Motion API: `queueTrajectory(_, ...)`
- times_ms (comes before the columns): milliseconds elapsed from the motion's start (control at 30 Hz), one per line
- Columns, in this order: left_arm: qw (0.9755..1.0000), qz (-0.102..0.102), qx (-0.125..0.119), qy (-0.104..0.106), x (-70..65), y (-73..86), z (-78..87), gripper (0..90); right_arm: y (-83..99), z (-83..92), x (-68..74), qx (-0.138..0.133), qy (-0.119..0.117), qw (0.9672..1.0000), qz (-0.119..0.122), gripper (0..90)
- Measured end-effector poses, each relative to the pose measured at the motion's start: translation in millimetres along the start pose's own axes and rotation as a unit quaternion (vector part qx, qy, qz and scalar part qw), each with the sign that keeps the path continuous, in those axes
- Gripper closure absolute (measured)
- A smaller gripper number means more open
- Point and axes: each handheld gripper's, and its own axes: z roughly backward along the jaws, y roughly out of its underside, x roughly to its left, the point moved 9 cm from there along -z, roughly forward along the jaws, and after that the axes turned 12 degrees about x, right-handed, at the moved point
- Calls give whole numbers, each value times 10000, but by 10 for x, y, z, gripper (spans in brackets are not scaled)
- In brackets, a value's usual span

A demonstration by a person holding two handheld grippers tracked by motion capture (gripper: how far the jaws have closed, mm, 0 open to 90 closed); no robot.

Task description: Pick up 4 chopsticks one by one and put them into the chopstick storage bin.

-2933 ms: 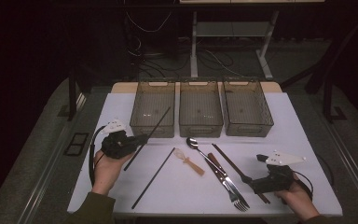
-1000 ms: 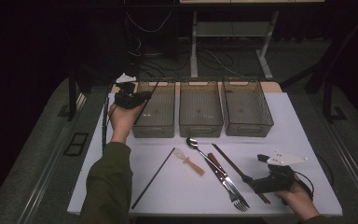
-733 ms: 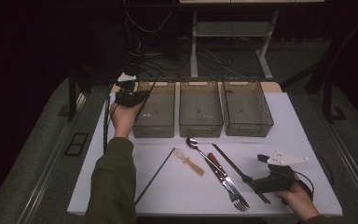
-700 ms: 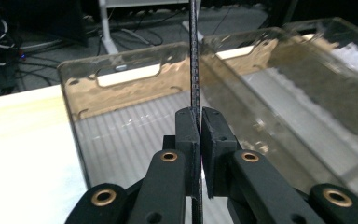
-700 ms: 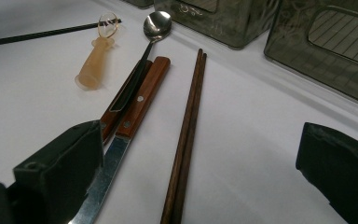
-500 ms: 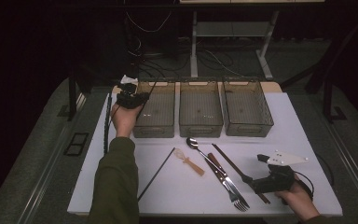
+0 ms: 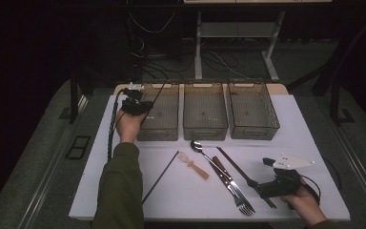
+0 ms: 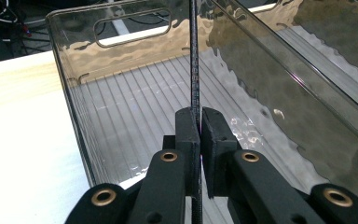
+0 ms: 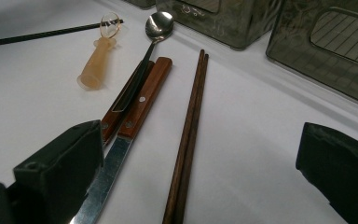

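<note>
Black and thin, the chopstick [image 8: 195, 70] stood pinched between the closed jaws of the left tool [image 8: 199, 126], running on toward twelve o'clock over the ribbed floor of the leftmost smoky bin [image 7: 162, 117]. At about four o'clock on the bench [image 7: 310, 143], the right tool [image 7: 267, 183] rested with jaws wide, holding nothing, beside the brown chopsticks [image 9: 189, 130].

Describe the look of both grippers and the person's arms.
Both grippers are black. The left gripper has blocky black jaws on linked arms with brass-coloured pivot rings, and a black cable trails from it. The right gripper carries a grey three-cornered plate on top. The left arm wears a dark olive-green sleeve.
</note>
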Motion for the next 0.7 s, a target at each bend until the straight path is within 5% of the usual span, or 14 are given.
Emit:
queueTrajectory(367,10000,-64,17,-43,-8,-1,-4,744,-2,2,3,-5,-4,10000,6,11)
queueTrajectory(700,9996,-154,-194,119,-57,-21,71,520,2,2,-2,0,7,10000,-4,11)
